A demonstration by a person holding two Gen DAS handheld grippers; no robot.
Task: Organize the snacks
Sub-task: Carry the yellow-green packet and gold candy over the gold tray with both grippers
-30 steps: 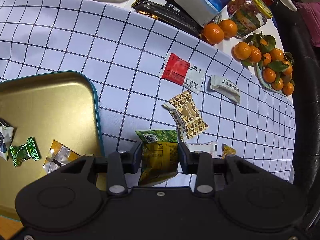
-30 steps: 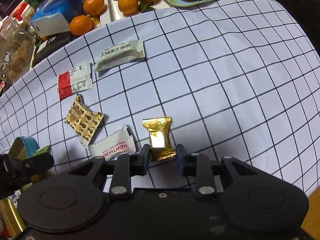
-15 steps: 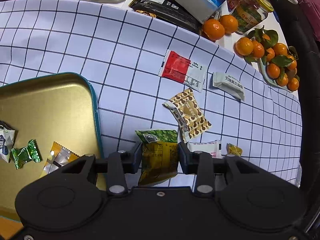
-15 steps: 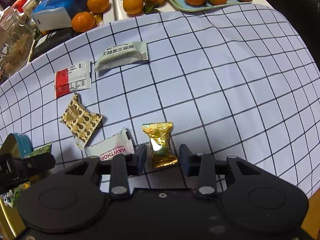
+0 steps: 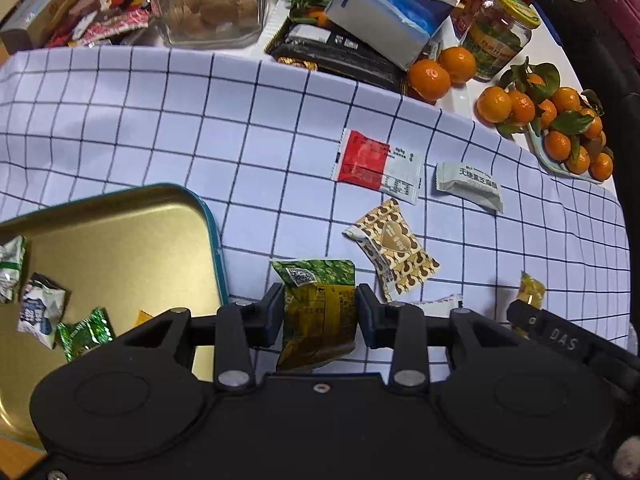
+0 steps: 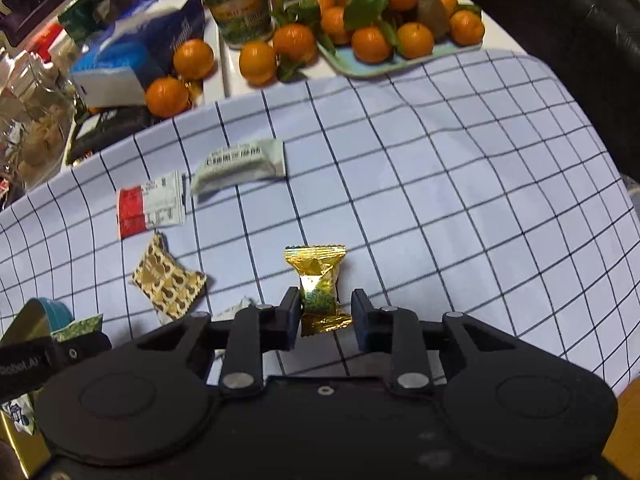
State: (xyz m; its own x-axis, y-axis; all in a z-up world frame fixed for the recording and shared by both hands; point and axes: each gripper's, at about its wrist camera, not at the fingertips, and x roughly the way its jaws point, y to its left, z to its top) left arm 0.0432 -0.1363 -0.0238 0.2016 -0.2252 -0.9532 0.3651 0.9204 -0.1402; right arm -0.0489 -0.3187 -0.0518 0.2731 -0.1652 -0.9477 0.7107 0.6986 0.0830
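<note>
Left gripper (image 5: 319,312) pinches the green-yellow snack packet (image 5: 318,308), held just right of the gold tin tray (image 5: 120,248). Right gripper (image 6: 326,314) has just been closing its jaws around the gold candy (image 6: 318,284) on the checked cloth (image 6: 440,200); left pad touching, right pad apparently just short. Pick-up step; next, firm grip, lift, carry both to the tray.

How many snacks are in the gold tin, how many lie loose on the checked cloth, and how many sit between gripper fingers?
In the gold tin: 4
Loose on the checked cloth: 4
Between fingers: 2. The left hand-held gripper clamps the green-yellow pack. The right hand-held gripper, whose jaws have just been closing, is around the gold candy.
Total: 10
</note>
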